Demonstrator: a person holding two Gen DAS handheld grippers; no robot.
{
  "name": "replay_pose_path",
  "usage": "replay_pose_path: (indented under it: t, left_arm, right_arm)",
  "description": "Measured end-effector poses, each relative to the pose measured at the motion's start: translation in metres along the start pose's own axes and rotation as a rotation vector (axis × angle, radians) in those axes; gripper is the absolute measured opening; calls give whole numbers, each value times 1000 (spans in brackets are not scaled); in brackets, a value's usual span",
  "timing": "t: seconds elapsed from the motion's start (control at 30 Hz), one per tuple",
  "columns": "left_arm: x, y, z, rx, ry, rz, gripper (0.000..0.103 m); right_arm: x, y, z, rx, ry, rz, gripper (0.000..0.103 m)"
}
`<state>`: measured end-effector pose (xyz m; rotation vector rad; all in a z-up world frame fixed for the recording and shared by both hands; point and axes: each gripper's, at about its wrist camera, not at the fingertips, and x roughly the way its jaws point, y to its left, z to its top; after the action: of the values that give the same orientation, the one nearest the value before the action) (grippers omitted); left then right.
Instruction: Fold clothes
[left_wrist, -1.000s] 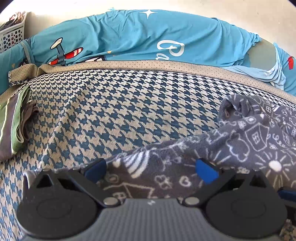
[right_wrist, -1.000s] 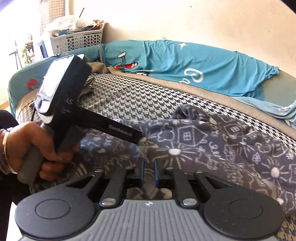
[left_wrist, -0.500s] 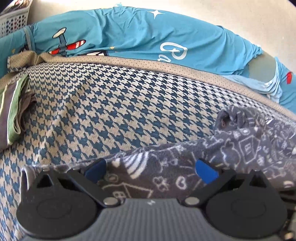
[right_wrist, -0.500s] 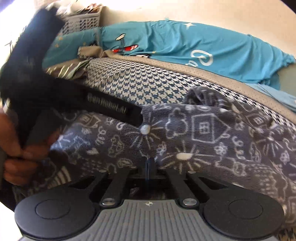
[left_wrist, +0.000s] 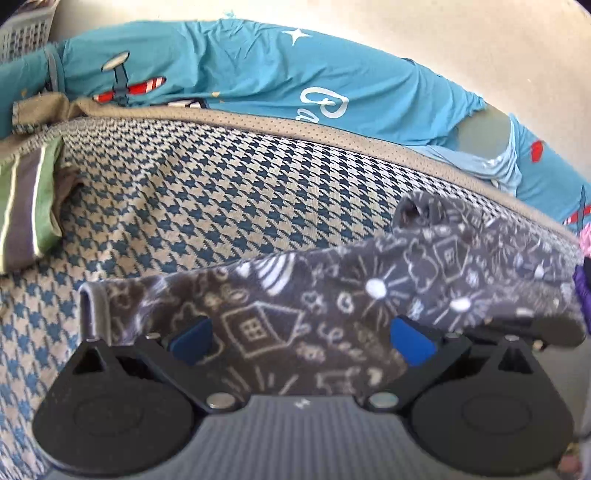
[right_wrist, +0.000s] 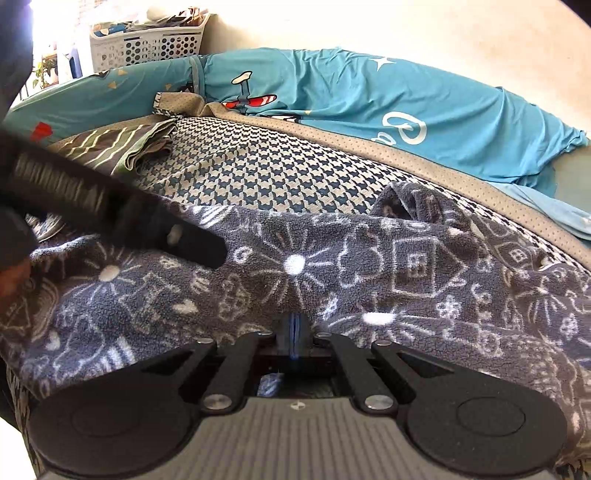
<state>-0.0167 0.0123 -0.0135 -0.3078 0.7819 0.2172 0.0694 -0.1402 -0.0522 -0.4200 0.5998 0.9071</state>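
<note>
My right tongs (right_wrist: 294, 334) are pinched on the near hem of the grey fleece garment (right_wrist: 369, 266), which stretches left to right across the houndstooth bed (left_wrist: 221, 206); my left tongs (left_wrist: 301, 338) gape, fleece between them, ungripped.

fleece garment (right_wrist: 369, 266) on bedspread (right_wrist: 258, 173), folded clothes (right_wrist: 122, 147) at left, laundry basket (right_wrist: 147, 44) behind

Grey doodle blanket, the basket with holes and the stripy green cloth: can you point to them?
Grey doodle blanket (right_wrist: 413, 262): right wrist view, on the drawn house.
Basket with holes (right_wrist: 147, 46): right wrist view, on its front wall.
Stripy green cloth (left_wrist: 26, 206): left wrist view, on its folded edge.
</note>
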Motion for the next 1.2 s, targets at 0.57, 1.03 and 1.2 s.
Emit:
replay_pose_path:
  t: [0.57,1.03,1.2]
  left_arm:
    - [5,-10,-21,80,-31,47,103]
    - [2,-5,-20,63,-26,20,103]
    - [-3,-1,-21,56,-25,-1,103]
  right_arm:
    - [-43,15,-9,-19,-51,-35,2]
    - [-66,11,-34,59,-50,-17,2]
    - [-50,12,-43,90,-23,-17,1]
